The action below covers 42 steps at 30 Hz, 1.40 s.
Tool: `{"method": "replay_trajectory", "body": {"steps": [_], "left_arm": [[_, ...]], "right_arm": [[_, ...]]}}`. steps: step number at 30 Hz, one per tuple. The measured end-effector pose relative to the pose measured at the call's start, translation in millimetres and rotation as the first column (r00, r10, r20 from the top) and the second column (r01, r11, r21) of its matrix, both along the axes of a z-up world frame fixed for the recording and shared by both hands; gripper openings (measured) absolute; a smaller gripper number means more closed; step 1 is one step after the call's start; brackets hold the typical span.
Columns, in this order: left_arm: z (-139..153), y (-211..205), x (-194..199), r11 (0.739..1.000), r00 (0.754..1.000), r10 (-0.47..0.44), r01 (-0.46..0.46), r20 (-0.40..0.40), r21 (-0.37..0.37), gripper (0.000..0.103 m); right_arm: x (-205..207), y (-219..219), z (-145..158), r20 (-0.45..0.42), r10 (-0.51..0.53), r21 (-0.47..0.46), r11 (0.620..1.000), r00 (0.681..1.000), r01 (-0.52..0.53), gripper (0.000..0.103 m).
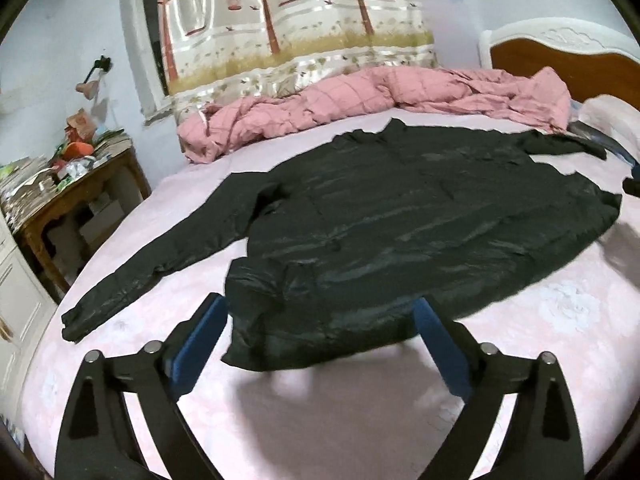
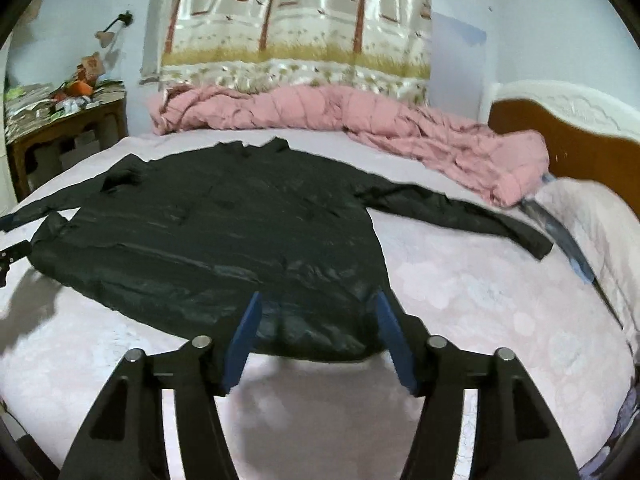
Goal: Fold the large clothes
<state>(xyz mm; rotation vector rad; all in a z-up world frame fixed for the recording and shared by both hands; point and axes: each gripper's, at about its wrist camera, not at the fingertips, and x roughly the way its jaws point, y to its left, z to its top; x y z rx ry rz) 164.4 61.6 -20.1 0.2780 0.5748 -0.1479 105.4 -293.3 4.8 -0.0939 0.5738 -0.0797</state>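
1. A black jacket (image 1: 400,216) lies spread flat on the pale pink bedsheet (image 1: 540,360), occupying the middle of the bed, with its hem toward the near edge and its collar toward the far side.
2. One sleeve (image 1: 152,256) extends out over the sheet toward the wooden side table (image 1: 80,200); the other sleeve (image 2: 460,212) reaches toward the headboard (image 2: 568,148).
3. The left gripper (image 1: 320,312) sits low at the near hem, toward the side-table end. Its fingers (image 1: 200,344), fitted with blue pads, are spread wide apart; the hem corner lies between them, and neither is seen clamping the fabric.
4. The right gripper (image 2: 318,306) sits at the hem's other corner. Its fingers (image 2: 242,340) are likewise parted, with the edge of the jacket between them; whether a tip touches the cloth cannot be told.
5. A rumpled pink quilt (image 2: 360,124) is bunched along the far side of the bed, apart from the jacket's collar and just beside the sleeve near the headboard.
6. A patterned curtain (image 1: 288,20) hangs on the wall behind the quilt.
7. The side table carries a cluttered heap of small items, too blurred to identify.
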Motion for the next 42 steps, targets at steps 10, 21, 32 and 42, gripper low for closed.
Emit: {"method": "replay_trajectory", "body": {"steps": [10,21,32,42], "left_arm": [[-31.6,-5.6,13.5,0.996,0.990,0.038,-0.028,-0.134,0.081,0.094],[-63.8,-20.6,42.7,0.986,0.972,0.079,-0.044,-0.222,0.159,0.103],[-63.7,1.4,54.1,0.994,0.968,0.099,-0.087,-0.229,0.060,0.053],[-48.4,0.0,5.3,0.993,0.984,0.076,-0.059,-0.162,0.107,0.009]], "right_arm": [[13.4,57.0,-46.1,-0.178,0.153,-0.132,0.975,0.972,-0.177,0.063],[50.5,64.7,-73.2,-0.243,0.091,-0.223,0.964,0.966,-0.148,0.086],[63.8,35.5,-76.8,-0.243,0.013,-0.155,0.987,0.970,-0.052,0.080],[24.7,22.9,-61.8,-0.164,0.026,-0.078,0.996,0.986,-0.039,0.021]]}}
